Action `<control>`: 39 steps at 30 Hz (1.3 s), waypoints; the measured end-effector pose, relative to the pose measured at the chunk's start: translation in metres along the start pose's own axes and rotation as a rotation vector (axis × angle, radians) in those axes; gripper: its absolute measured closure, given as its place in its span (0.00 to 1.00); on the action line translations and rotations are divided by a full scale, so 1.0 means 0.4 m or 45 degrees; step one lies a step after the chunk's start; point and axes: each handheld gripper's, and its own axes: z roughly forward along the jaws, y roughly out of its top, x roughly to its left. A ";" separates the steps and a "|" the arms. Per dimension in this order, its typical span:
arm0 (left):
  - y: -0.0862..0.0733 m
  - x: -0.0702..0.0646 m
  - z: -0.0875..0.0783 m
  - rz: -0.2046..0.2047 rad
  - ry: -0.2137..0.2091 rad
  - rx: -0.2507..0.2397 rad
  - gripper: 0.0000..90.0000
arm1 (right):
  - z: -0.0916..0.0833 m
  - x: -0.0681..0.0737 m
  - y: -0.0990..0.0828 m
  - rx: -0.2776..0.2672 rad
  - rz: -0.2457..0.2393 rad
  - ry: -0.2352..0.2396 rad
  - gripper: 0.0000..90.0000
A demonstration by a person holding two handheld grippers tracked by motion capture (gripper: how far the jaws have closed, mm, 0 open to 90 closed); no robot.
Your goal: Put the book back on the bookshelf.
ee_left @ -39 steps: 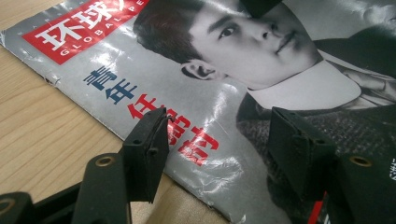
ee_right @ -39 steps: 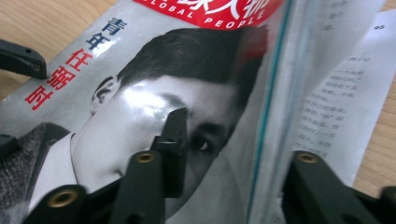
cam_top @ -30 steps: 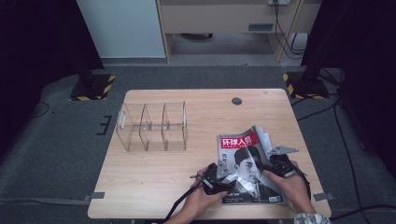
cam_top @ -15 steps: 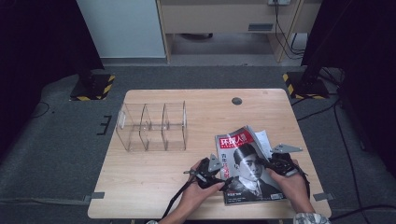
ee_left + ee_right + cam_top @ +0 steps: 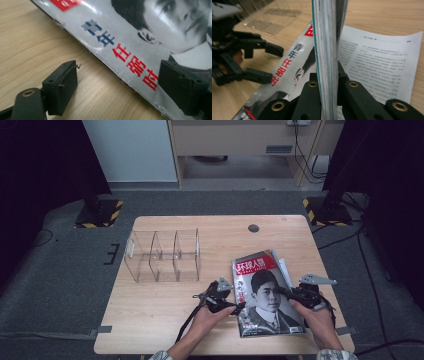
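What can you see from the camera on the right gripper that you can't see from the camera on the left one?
The right gripper view alone shows the right gripper shut on a thick wad of the magazine's pages, an open page of printed text, the clear divider rack, and the left gripper with its jaws apart. The left gripper view alone shows the cover's portrait close up and the magazine's worn lower edge between open jaws. Both share the magazine cover's red and blue characters and the wooden table.
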 end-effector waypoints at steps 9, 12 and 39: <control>0.009 -0.011 0.015 0.000 -0.080 -0.002 0.18 | -0.008 0.000 0.002 -0.072 0.082 0.085 0.98; 0.010 -0.013 0.016 0.020 -0.081 0.004 0.21 | 0.000 0.000 -0.003 -0.058 0.103 0.100 0.98; 0.012 -0.018 0.005 0.051 0.035 0.027 0.50 | 0.029 -0.047 -0.050 0.296 -0.008 -0.361 0.44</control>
